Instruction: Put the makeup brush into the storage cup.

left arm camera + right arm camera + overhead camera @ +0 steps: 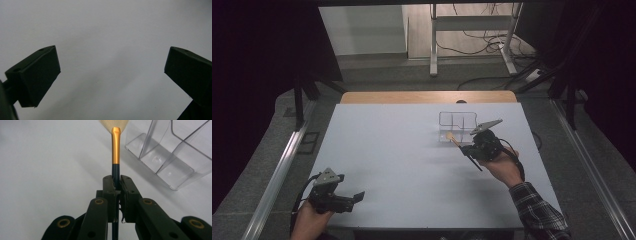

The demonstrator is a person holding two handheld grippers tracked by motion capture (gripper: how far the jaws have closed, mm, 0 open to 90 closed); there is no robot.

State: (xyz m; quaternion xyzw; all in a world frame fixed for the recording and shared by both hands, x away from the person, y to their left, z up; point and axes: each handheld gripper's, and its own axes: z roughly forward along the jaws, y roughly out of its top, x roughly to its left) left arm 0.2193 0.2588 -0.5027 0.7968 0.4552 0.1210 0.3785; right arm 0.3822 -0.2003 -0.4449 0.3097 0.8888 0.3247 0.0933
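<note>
The right gripper has its jaws clamped on the dark handle of a makeup brush, just below the gold ferrule, so the step in hand looks like carrying the brush to the clear organiser that stands on the far right part of the desk. In the high view the brush is held above the desk just near of that organiser, its pale bristle head almost at the organiser's near wall. Its long axis lies on a diagonal: the bristles point far and left toward the organiser, and the thin dark handle end sticks out near and right past the right gripper. In the right gripper view the organiser shows its open compartments beside the bristle tip. The next move likely calls for tipping the brush toward upright and lining one end up over a compartment before lowering it in. The left gripper rests at the near left of the desk, its jaws spread wide with nothing between them.
</note>
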